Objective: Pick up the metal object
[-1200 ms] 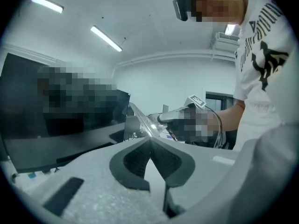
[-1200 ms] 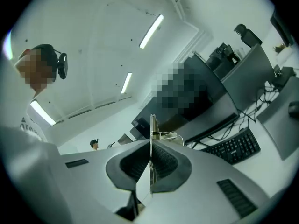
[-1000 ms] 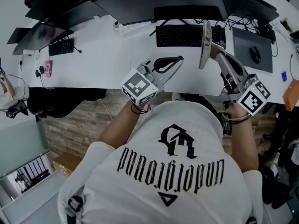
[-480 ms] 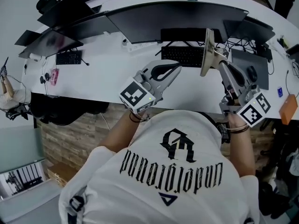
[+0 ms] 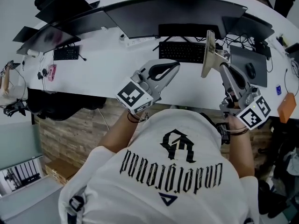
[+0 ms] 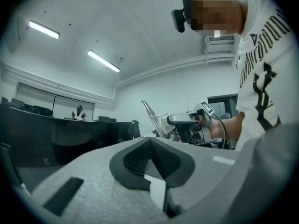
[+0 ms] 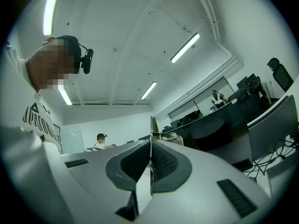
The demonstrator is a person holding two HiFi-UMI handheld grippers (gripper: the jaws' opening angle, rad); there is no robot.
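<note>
The metal object (image 5: 209,54) is a thin flat plate with a handle stub, held upright on edge above the white desk (image 5: 103,73). My right gripper (image 5: 223,65) is shut on its lower end. In the right gripper view the plate (image 7: 152,134) shows edge-on, pinched between the dark pads of that gripper (image 7: 150,160). My left gripper (image 5: 175,65) hovers over the desk's front edge, left of the plate, its jaws together with nothing in them. The left gripper view shows its own closed tips (image 6: 150,143) and, beyond them, the metal object (image 6: 152,118) in the right gripper (image 6: 187,120).
A black keyboard (image 5: 182,52) lies under a wide curved monitor (image 5: 177,13). A mouse (image 5: 251,70) rests on a dark pad at the right, among cables. A power strip (image 5: 138,41) and a small keyboard (image 5: 65,53) lie to the left. An orange item (image 5: 286,107) sits at the far right.
The head view has shifted a little. Both grippers stay at about the same place, the right one still holding the plate upright off the desk.
</note>
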